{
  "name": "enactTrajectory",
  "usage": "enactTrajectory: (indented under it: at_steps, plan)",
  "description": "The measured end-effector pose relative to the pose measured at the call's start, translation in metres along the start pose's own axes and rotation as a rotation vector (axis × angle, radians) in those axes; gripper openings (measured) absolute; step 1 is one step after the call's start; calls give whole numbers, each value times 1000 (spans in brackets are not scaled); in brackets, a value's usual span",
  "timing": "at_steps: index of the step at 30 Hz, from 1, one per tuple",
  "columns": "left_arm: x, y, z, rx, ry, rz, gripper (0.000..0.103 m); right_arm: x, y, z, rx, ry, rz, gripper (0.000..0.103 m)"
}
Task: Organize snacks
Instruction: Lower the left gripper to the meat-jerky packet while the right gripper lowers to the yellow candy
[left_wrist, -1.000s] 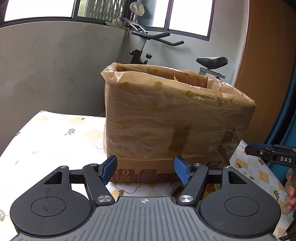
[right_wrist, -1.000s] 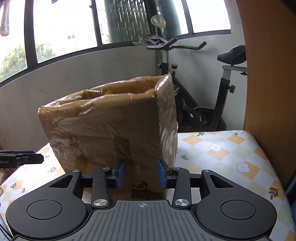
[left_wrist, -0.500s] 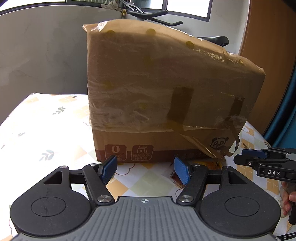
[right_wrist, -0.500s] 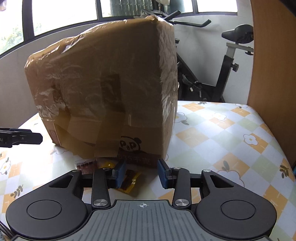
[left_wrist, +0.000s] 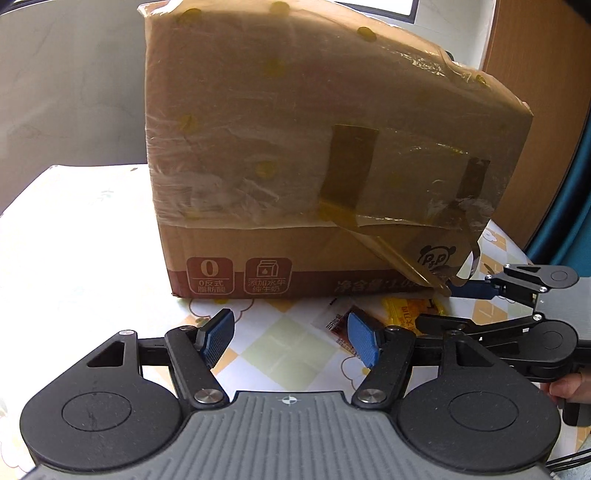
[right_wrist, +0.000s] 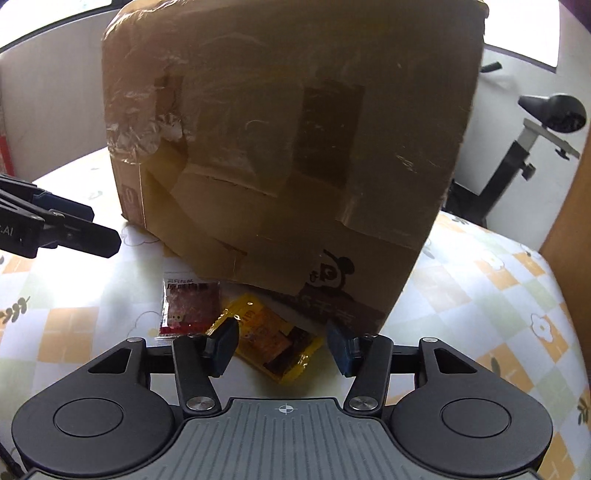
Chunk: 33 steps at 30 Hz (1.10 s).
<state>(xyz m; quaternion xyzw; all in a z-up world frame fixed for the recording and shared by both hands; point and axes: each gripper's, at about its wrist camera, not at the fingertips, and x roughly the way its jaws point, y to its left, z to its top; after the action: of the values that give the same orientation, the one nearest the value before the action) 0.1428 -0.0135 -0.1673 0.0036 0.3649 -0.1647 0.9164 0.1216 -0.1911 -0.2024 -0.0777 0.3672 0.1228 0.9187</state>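
A tall taped cardboard box (left_wrist: 325, 155) stands on the flowered tablecloth; it also fills the right wrist view (right_wrist: 288, 147). Two snack packets lie at its near corner: a red one (right_wrist: 190, 306) and a yellow one (right_wrist: 273, 341). In the left wrist view the red packet (left_wrist: 341, 326) and the yellow packet (left_wrist: 406, 312) lie right of my left gripper (left_wrist: 291, 341), which is open and empty just above the table. My right gripper (right_wrist: 282, 349) is open with its fingers on either side of the yellow packet, and it shows in the left wrist view (left_wrist: 491, 306).
The tablecloth (right_wrist: 480, 295) runs to an edge on the right. An exercise bike (right_wrist: 535, 133) stands behind the table beside a wooden panel (left_wrist: 535, 74). A pale wall (left_wrist: 66, 92) rises behind the table on the left.
Both grippers have dropped low and moved in toward the box's near corner. The right gripper's jaws have opened wider and now straddle the yellow packet.
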Motion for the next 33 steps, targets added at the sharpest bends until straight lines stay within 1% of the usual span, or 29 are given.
enactTrajectory:
  at_steps: [6, 9, 13, 16, 19, 21, 26, 27, 28, 29, 31, 33]
  plan:
    - [1, 4, -3, -15, 10, -1, 70, 13, 3, 10, -93, 19, 69, 55]
    - [2, 4, -4, -22, 14, -1, 70, 20, 0, 12, -76, 43, 131, 55]
    - [0, 6, -4, -32, 13, -1, 70, 23, -3, 14, -23, 79, 176, 56]
    - [1, 7, -4, -34, 15, -2, 70, 21, -2, 10, -1, 103, 198, 56]
    - [1, 7, -4, -32, 18, -1, 70, 14, 2, 2, -5, 97, 199, 57]
    - [2, 6, -4, -33, 21, -3, 70, 12, 1, 0, 23, 88, 196, 56]
    - [1, 2, -5, -27, 21, -8, 70, 14, -5, -1, 119, 58, 161, 52]
    - [1, 1, -5, -27, 22, -8, 70, 12, -7, -2, 124, 54, 151, 47]
    - [1, 0, -5, -28, 23, -7, 70, 12, -7, -2, 117, 51, 136, 34]
    - [1, 0, -5, -31, 26, -6, 70, 12, -7, -3, 107, 47, 124, 31]
    - [3, -2, -5, -40, 38, -7, 70, 10, -8, -6, 117, 39, 120, 31]
    - [7, -7, -6, -29, 54, -4, 70, 6, -12, -11, 132, 25, 99, 30]
